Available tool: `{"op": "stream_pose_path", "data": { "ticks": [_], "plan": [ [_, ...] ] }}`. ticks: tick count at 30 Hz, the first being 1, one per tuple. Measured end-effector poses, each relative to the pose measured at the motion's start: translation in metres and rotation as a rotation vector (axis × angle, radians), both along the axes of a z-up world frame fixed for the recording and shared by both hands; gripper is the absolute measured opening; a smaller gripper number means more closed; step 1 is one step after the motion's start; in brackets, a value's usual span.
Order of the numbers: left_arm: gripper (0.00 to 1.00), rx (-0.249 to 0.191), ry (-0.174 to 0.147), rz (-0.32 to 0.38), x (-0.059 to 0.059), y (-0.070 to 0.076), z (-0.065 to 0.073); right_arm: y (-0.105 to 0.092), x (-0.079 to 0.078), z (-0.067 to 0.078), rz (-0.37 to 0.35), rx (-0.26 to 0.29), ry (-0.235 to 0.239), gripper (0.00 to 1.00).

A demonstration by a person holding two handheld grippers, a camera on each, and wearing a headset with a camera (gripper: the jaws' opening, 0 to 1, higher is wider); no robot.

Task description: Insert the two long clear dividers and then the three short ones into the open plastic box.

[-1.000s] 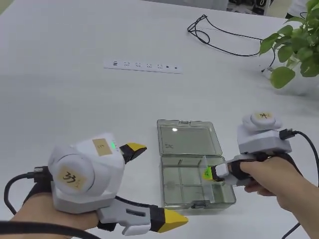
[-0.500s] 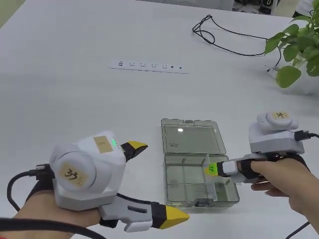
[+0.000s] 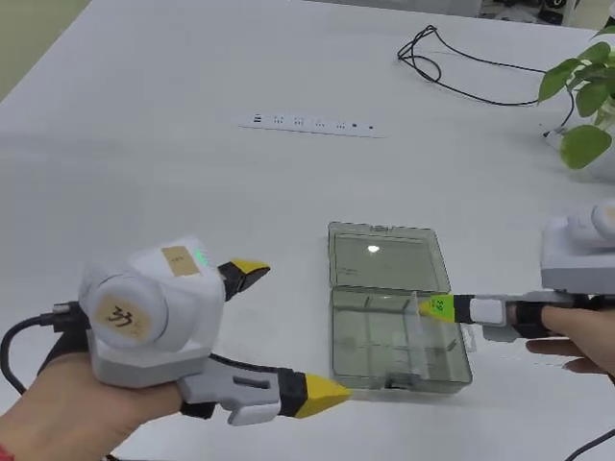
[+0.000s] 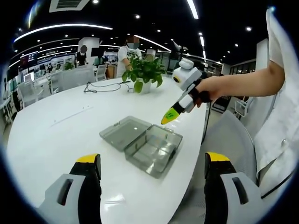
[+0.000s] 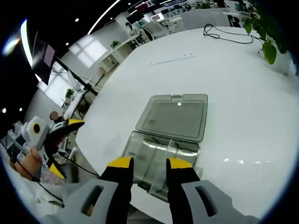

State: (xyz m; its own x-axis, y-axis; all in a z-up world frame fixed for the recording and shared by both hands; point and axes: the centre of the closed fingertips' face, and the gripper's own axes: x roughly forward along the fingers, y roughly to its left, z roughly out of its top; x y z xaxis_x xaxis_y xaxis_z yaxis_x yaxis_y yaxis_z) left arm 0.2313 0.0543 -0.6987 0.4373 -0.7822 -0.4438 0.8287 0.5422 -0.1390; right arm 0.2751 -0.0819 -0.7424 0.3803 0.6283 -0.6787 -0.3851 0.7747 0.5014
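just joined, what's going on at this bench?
A person holds a gripper in each hand over a white table, fitting clear dividers into an open plastic box. The right gripper hovers above the box's right side, fingers apart with nothing visible between them. The left gripper is wide open and empty, off to the box's left. Some dividers stand in the tray; their count is unclear.

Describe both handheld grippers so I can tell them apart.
Both share one build: white-grey plastic bodies, black jaws ending in yellow wedge tips, and a black cable trailing off the back. The left gripper carries tan handwritten stickers and a small green light; the right gripper has a green mark on its tip. The person wears a white short sleeve.
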Motion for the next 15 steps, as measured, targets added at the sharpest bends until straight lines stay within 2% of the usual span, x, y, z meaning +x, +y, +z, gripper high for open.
{"op": "stream_pose_path", "data": {
  "ticks": [8,12,14,15],
  "plan": [
    [0.93,0.029,0.020,0.085,0.002,0.018,-0.007,-0.008,-0.003,0.023,0.074,0.046,-0.103,0.34],
    [0.92,0.051,0.034,0.121,0.004,0.028,-0.015,-0.016,-0.007,0.031,0.112,0.043,-0.153,0.37],
    [0.92,0.061,0.040,0.136,0.006,0.032,-0.018,-0.021,-0.011,0.033,0.122,0.043,-0.158,0.38],
    [0.92,0.064,0.044,0.144,0.007,0.034,-0.020,-0.023,-0.010,0.037,0.140,0.043,-0.199,0.39]
  ]
}}
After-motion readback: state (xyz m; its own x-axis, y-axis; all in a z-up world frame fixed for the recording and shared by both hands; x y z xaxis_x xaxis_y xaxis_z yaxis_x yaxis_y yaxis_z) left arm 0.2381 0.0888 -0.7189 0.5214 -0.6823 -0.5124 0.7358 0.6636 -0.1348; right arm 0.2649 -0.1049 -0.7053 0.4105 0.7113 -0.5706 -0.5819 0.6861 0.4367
